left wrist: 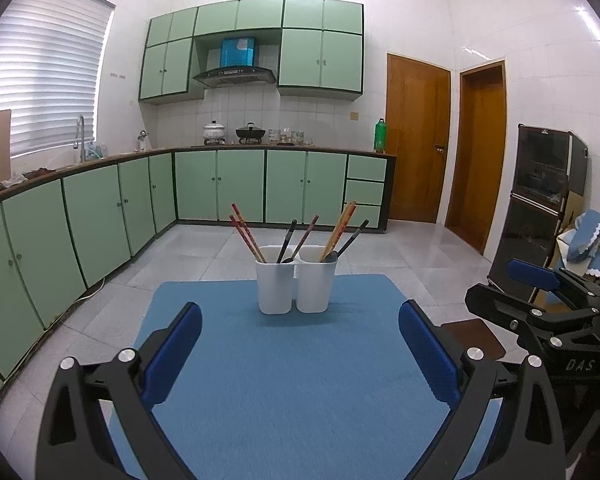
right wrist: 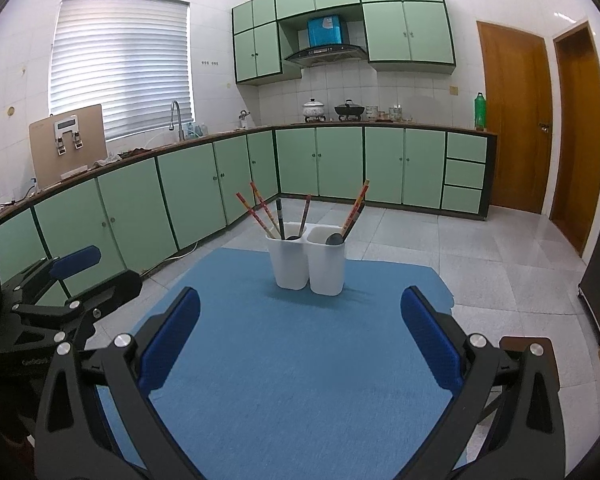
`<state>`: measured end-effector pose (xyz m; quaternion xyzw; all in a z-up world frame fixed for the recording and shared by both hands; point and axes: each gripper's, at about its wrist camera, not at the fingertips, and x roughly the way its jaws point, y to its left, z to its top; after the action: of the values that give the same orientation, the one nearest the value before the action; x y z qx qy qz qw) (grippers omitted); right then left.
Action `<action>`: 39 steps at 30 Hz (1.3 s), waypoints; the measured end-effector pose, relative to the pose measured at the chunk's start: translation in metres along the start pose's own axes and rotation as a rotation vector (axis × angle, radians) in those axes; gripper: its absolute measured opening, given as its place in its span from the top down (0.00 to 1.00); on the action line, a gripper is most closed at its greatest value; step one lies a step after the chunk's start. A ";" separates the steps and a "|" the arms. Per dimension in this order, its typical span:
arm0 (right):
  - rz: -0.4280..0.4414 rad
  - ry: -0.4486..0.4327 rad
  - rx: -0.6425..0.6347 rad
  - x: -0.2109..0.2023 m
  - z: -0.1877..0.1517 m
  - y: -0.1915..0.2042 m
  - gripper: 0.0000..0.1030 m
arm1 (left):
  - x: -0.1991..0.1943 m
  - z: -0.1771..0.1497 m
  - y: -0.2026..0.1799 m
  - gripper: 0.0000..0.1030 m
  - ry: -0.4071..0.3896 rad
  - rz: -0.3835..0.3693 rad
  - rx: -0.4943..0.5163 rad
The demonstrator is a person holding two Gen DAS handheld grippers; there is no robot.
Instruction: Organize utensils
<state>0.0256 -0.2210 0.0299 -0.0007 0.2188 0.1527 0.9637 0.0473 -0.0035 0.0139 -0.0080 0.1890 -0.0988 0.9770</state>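
Note:
Two white utensil cups stand side by side at the far middle of the blue mat [left wrist: 284,380]. The left cup [left wrist: 275,286] holds red chopsticks [left wrist: 247,234], a dark spoon and a dark chopstick. The right cup [left wrist: 315,286] holds tan chopsticks [left wrist: 340,230] and a dark spoon [left wrist: 350,242]. My left gripper [left wrist: 300,320] is open and empty, well short of the cups. My right gripper [right wrist: 300,308] is open and empty too; the cups [right wrist: 290,260] [right wrist: 327,264] stand ahead of it. Each gripper shows at the edge of the other's view.
The mat [right wrist: 300,360] covers a small table over a tiled floor. Green cabinets [left wrist: 100,220] run along the left and back. A dark appliance [left wrist: 540,200] and a blue cushion stand at the right. Wooden doors [right wrist: 516,120] are at the back right.

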 end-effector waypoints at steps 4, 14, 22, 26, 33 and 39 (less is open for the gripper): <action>-0.002 0.000 -0.004 -0.001 0.000 0.003 0.05 | -0.001 0.000 0.000 0.06 -0.007 0.008 0.002; 0.001 0.002 -0.005 -0.002 0.000 0.004 0.05 | -0.002 -0.002 0.000 0.06 -0.012 0.014 -0.005; -0.001 0.002 -0.001 -0.002 -0.001 0.001 0.05 | -0.002 -0.002 0.000 0.06 -0.012 0.014 -0.005; -0.001 0.003 -0.002 -0.002 -0.001 0.001 0.05 | -0.002 -0.003 0.001 0.06 -0.010 0.016 -0.004; 0.000 0.004 -0.002 -0.001 -0.002 0.000 0.05 | -0.003 -0.003 0.002 0.06 -0.009 0.015 -0.004; 0.000 0.008 -0.001 0.000 -0.003 0.001 0.05 | -0.003 -0.003 0.002 0.06 -0.007 0.016 -0.004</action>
<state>0.0244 -0.2205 0.0275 -0.0017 0.2225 0.1526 0.9629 0.0438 -0.0007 0.0123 -0.0088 0.1857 -0.0905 0.9784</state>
